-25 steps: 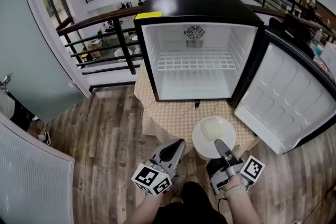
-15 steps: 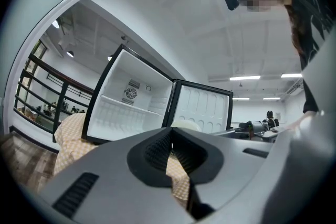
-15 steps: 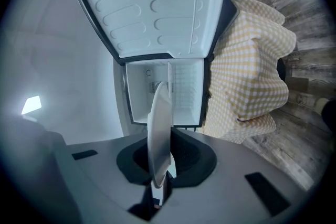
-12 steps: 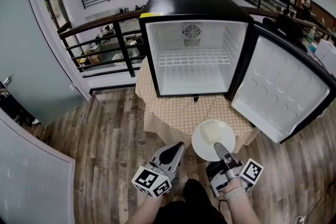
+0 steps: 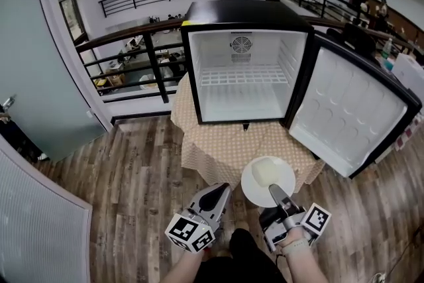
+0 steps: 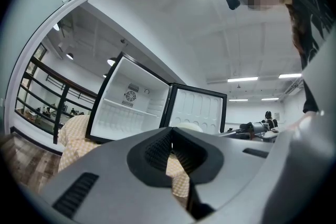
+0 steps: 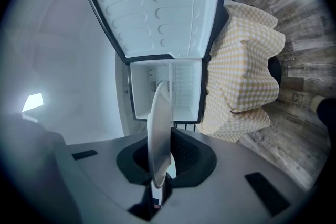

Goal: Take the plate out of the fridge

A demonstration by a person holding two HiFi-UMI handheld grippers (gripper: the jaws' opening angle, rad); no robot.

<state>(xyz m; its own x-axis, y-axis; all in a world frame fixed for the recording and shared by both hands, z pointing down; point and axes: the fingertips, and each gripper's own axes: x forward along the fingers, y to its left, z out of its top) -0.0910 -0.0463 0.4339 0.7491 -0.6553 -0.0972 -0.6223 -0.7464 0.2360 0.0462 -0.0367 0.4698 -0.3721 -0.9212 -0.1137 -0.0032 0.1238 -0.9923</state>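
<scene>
The right gripper [image 5: 273, 189], jaws clamped on the plate [image 5: 255, 191], has drawn it farther from the open, empty fridge [image 5: 245, 76], past the table [image 5: 225, 146] edge, so removal looks complete; the left gripper [image 5: 216, 193] idles, jaws together.

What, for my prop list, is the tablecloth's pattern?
Yellow-and-white check; tablecloth clearest in the right gripper view.
</scene>
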